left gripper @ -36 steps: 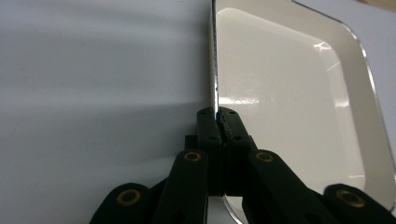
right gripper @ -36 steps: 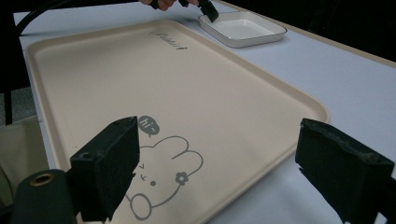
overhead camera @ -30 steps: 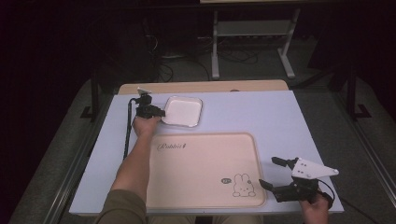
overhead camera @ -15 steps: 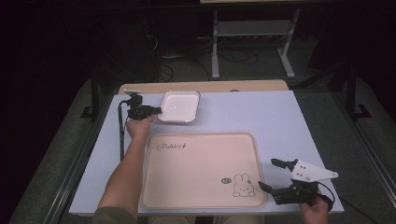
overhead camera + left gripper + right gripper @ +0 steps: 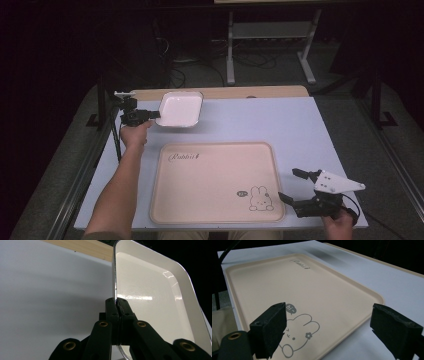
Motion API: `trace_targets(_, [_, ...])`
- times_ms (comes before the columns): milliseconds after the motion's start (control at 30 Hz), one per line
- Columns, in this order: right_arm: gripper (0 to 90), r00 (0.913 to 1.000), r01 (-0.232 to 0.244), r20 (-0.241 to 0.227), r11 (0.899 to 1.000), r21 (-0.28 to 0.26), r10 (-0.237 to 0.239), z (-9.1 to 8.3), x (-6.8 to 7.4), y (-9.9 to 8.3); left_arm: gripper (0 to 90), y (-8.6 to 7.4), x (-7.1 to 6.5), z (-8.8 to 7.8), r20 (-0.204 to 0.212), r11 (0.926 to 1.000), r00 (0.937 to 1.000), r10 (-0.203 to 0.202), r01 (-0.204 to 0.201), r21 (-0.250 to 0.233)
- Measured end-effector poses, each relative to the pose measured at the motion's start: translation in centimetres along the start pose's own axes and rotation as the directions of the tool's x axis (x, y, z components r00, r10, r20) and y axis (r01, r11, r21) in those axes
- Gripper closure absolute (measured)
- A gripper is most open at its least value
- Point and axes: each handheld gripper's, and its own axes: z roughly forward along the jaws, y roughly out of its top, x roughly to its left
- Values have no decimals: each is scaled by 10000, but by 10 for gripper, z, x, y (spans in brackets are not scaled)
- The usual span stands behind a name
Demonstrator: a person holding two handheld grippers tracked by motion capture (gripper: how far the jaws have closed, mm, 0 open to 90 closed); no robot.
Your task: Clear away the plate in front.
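A small white rectangular dish (image 5: 180, 109) hangs a little above the table's far left part. My left gripper (image 5: 156, 114) is shut on the dish's left rim. In the left gripper view both black jaws pinch the dish (image 5: 152, 305) by its thin edge, at my left gripper (image 5: 118, 305). A beige tray (image 5: 216, 181) with a rabbit drawing lies at the front middle. My right gripper (image 5: 295, 186) stands open at the tray's right front corner. In the right gripper view my right gripper (image 5: 337, 332) has wide-apart jaws over the tray (image 5: 287, 287) corner, nothing between them.
The table (image 5: 260, 120) has a pale blue-white top with a wooden strip (image 5: 240, 92) along its far edge. A metal stand (image 5: 270, 45) and cables are on the dark floor behind. A black cable (image 5: 116, 142) trails from my left gripper along the table's left edge.
My left gripper has lifted the white dish off the table and carried it a little left and toward the far edge. The right gripper has stayed where it was.
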Motion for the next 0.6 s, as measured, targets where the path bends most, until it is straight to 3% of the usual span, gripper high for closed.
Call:
trace_targets(367, [129,10000,-62,50,10000,-71,62,-3,2,0,891,-10,-5,-20,431,9997,9990,139,-130,-222])
trace_targets(600, [129,9998,-147,126,9997,-172,150,-6,0,0,891,-7,-8,-33,562,9983,9983,-148,180,-563])
